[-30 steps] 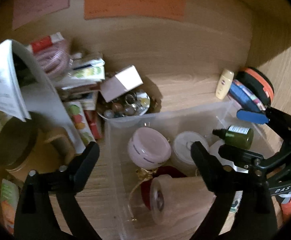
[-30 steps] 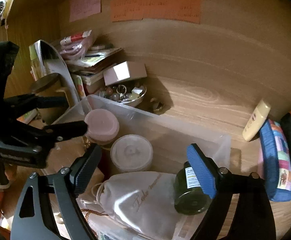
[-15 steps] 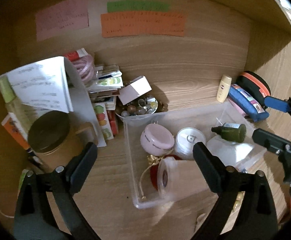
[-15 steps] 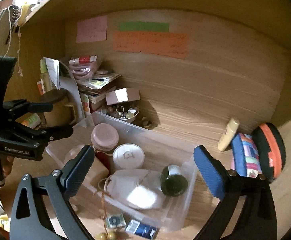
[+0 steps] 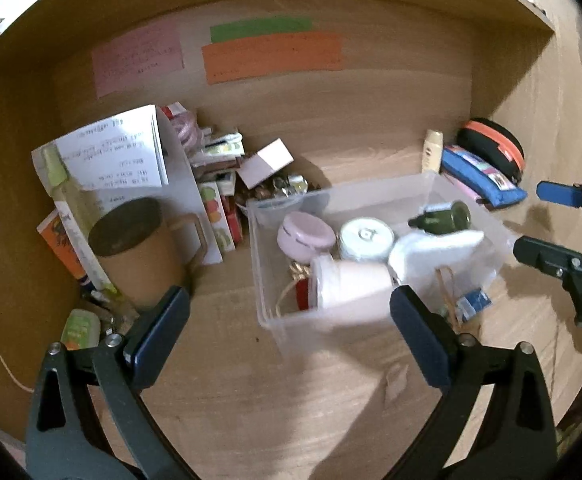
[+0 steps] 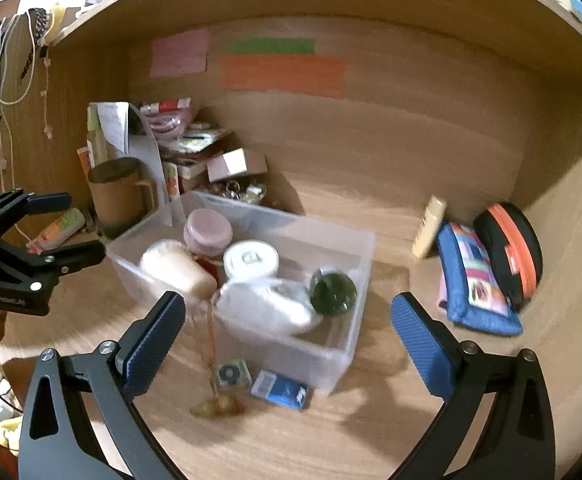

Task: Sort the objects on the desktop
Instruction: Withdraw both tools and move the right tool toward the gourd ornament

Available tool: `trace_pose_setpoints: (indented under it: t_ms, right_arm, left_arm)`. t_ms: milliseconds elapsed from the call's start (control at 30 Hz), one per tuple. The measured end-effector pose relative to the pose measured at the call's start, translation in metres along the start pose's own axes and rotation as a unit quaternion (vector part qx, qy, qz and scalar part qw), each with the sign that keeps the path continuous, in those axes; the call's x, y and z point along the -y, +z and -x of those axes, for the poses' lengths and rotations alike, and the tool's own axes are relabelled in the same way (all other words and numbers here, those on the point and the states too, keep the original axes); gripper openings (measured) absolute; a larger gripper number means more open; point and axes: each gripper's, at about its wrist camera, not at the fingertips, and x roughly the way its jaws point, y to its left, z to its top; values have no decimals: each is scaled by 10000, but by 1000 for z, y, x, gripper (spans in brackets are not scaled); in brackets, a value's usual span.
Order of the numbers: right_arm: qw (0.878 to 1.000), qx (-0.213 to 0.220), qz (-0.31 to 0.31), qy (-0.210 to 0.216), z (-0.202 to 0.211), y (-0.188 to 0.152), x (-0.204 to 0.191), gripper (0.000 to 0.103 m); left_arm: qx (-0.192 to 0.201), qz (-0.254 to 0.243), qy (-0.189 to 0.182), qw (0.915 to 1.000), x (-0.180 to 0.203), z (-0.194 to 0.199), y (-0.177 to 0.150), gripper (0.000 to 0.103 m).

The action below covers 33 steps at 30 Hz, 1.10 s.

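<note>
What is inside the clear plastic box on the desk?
In the clear plastic box: a pink round jar, a white-lidded jar, a frosted jar on its side, a white cloth pouch, a dark green bottle. Beneath them, something red shows; the rest is covered.

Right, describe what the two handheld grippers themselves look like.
Both are black, scissor-like frames with silver screws and triangular cut-outs in the arms. The left gripper carries dark navy textured pads; the right gripper has brighter blue textured pads. Small white lettering marks the left gripper's body in the right wrist view. No sleeves visible.
</note>
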Motion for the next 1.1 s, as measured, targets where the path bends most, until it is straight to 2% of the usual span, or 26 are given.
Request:
trace_pose_setpoints:
  t_ms: [200,400,500,567,600,633,733,833,1000,1067,1100]
  right_arm:
    - [9998,-206,-45,26,4,-22,0,103]
    - [9977,-575,-102,349,-4,-45,-7,102]
    - [9955,-769,-143,533,-12,-55,-14,100]
    - [9938,-890,-145,655,-18,-60,-19,95]
    - [9927,-952,-139,726,-20,-62,-21,90]
    - [9920,-1004,-132,756,-23,-64,-23,83]
    - [9891,-1176,-130,873,-31,-67,-27,76]
    - [9870,-1287,-109,953,-38,-68,-29,67]
    - [9846,-1423,52,1011,-47,-67,-36,59]
    - [9838,-1471,120,1022,-50,-67,-38,57]
    - [9829,-1506,157,1048,-52,-66,-39,55]
  left_arm:
    - [-186,-111,-99,9997,13,-4,-21,101]
    - [-397,-287,-356,9982,27,-16,-42,101]
    - [-517,-315,-495,9969,32,-24,-49,101]
    - [-600,-299,-645,9957,34,-28,-53,101]
    - [-614,-288,-683,9954,35,-30,-54,100]
    - [-618,-297,-704,9952,36,-31,-56,95]
    - [-722,-345,-827,9934,39,-35,-57,78]
    - [-790,-385,-910,9920,41,-39,-59,73]
    - [-906,-494,-1128,9882,47,-44,-57,66]
    - [-1000,-524,-1185,9865,49,-48,-56,61]
    - [-1086,-532,-1248,9848,49,-52,-56,55]
